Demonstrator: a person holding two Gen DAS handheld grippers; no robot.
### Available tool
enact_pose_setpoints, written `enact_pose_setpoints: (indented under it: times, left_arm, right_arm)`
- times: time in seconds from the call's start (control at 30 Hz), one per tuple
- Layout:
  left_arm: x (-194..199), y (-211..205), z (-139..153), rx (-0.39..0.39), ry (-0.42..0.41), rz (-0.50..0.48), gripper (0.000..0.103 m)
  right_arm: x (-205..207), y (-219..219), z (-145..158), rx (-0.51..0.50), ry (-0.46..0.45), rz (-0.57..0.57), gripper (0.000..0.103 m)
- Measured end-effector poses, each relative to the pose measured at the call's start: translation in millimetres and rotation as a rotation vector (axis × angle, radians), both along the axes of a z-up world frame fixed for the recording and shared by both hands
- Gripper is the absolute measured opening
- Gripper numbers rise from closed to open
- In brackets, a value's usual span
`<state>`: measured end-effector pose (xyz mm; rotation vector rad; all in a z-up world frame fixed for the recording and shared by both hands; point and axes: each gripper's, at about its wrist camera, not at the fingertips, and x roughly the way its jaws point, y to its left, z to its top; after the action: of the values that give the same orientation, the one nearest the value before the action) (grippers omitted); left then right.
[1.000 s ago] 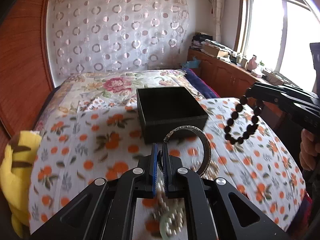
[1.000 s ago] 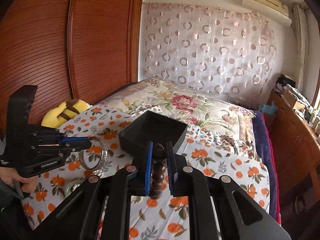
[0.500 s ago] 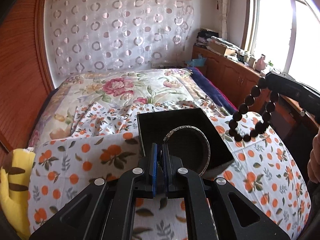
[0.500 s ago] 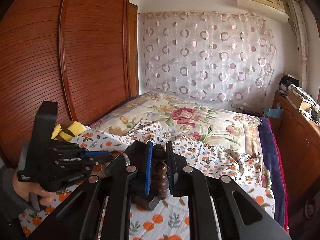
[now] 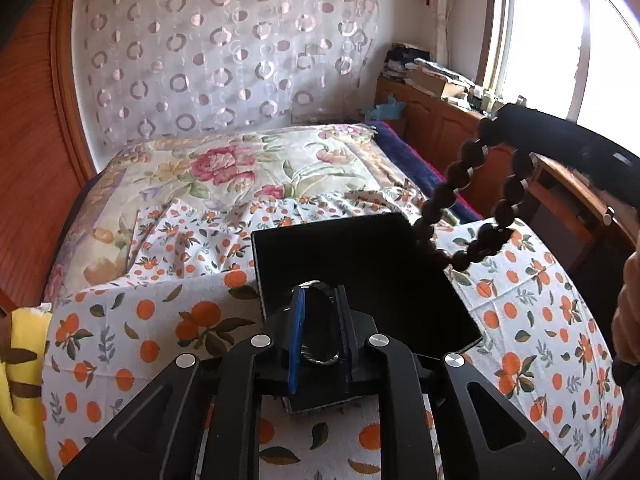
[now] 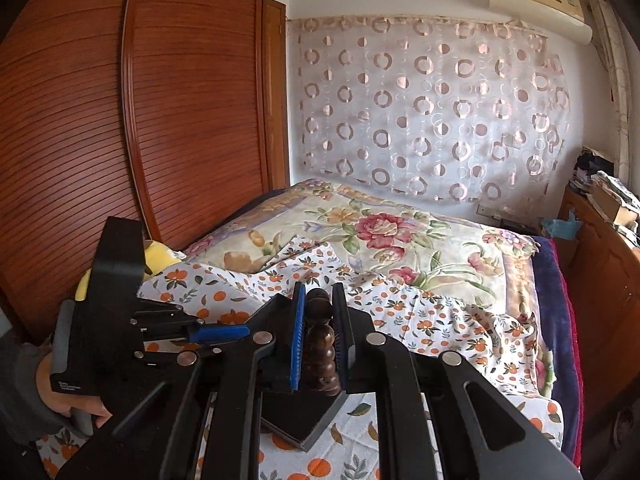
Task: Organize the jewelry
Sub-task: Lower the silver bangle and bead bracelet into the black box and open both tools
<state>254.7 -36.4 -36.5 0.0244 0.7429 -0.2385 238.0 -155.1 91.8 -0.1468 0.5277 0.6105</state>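
Note:
An open black box [image 5: 360, 248] sits on the orange-print cloth of the bed. My left gripper [image 5: 318, 300] hovers over the box's near side. Its jaws are opening, and the silver bangle [image 5: 320, 358] lies loose between them, above the box's floor. My right gripper [image 6: 318, 300] is shut on a dark wooden bead bracelet [image 6: 320, 340]. In the left wrist view that bracelet [image 5: 460, 196] hangs as a loop from the right gripper [image 5: 496, 120] over the box's far right corner. The right wrist view shows the left gripper [image 6: 216, 332] at the left and one corner of the box [image 6: 304, 416].
A yellow plush toy [image 5: 20, 380] lies at the bed's left edge beside the wooden wardrobe [image 6: 120, 140]. A wooden cabinet [image 5: 440, 120] with clutter runs under the window on the right. A hand [image 6: 60, 396] holds the left gripper's handle.
Both grippers moved forward over the black box. The left jaws parted and the bangle tipped down between them. The bead bracelet now hangs at the box's far right corner.

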Motion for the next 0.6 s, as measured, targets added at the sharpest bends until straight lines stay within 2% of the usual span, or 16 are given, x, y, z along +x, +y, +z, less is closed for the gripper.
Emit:
enact_pose_setpoints:
  times: [0.3, 0.4, 0.6]
  left_arm:
    - [-31.0, 25.6, 22.4, -0.009, -0.057, 0.023, 0.025]
    - [-47.6, 34.9, 25.0, 0.002, -0.072, 0.029, 0.031]
    - [-81.4, 46.6, 20.6, 0.007, -0.078, 0.040, 0.034]
  right_arm:
    - [5.9, 14.9, -13.4, -0.021, 0.042, 0.007, 0.015]
    - [9.1, 21.3, -23.3, -0.057, 0.056, -0.008, 0.015]
    - [11.5, 22.1, -52.8, -0.108, 0.123, -0.052, 0.016]
